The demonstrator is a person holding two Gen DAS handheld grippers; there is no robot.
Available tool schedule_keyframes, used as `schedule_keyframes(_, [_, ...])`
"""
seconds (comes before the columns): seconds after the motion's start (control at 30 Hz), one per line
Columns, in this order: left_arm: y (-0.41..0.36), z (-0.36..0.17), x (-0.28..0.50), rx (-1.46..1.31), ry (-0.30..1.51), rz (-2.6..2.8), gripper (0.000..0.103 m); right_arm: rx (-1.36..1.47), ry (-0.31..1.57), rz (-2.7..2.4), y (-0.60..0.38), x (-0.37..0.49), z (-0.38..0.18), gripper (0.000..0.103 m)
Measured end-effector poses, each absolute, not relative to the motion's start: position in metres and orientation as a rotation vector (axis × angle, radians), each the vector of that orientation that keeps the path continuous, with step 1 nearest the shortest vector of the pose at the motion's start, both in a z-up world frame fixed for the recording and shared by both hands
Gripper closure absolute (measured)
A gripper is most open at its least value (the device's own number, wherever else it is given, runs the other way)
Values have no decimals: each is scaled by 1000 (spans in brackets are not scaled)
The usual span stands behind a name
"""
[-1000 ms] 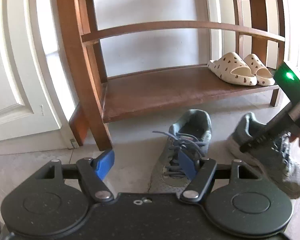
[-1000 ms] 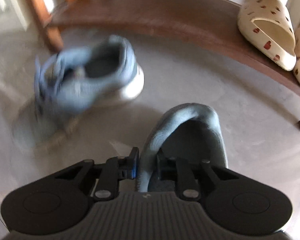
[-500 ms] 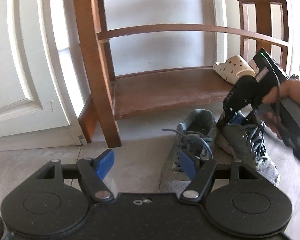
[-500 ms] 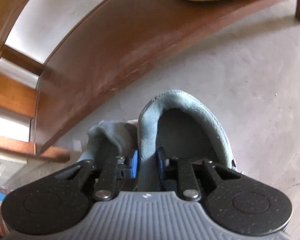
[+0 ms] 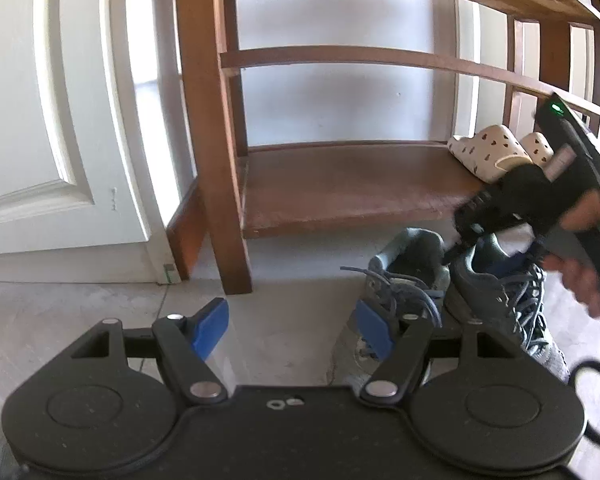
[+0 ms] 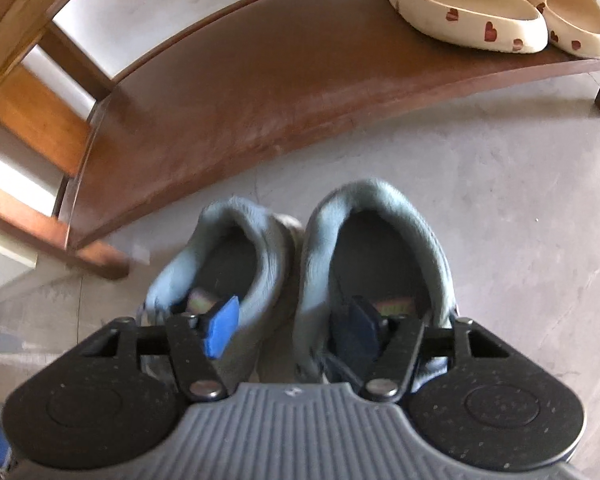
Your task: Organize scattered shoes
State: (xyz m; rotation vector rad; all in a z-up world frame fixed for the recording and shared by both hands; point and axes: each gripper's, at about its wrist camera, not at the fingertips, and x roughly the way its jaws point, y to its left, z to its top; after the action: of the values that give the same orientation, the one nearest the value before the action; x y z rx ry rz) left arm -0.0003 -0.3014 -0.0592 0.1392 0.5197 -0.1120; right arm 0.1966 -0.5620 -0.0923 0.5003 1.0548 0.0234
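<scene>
Sneakers: left sneaker [image 6: 236, 264] and right sneaker [image 6: 380, 256] sit side by side on the floor [image 6: 520, 200], touching, long axes parallel, heels toward the shoe rack [image 6: 260, 92] at 12 o'clock, toes toward the camera. Right gripper [image 6: 292, 328] is spreading open, one finger dipped in each shoe, pressing nothing. Left gripper [image 5: 294, 330] hangs wide apart, empty, at 9 o'clock of them. Slippers [image 6: 496, 4] are on the shelf at 1 o'clock.

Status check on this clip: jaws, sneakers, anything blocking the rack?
Left gripper open, empty. Right gripper jaws opening, one finger inside each grey sneaker, side by side on floor. Bottom shelf bare except cream slippers at its far end.
</scene>
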Motion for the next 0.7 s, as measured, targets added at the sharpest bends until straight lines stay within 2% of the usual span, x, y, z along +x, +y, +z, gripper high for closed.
schedule_keyframes(0.2, [-302,-60,-1,145,524,-115,32,320,1131,51,-537,211,-109,41])
schedule_keyframes(0.27, [-300,-60,0,136,524,-112,32,271,1132,80,-533,209,-106,54])
schedule_keyframes(0.37, [-302,-60,1,134,519,-119,32,200,1136,159,-533,204,-103,63])
schedule_keyframes(0.53, [-305,-60,2,131,517,-128,32,174,1137,246,-527,196,-100,63])
schedule_keyframes(0.7, [-302,-59,-2,132,518,-114,32,136,1134,228,-505,199,-100,55])
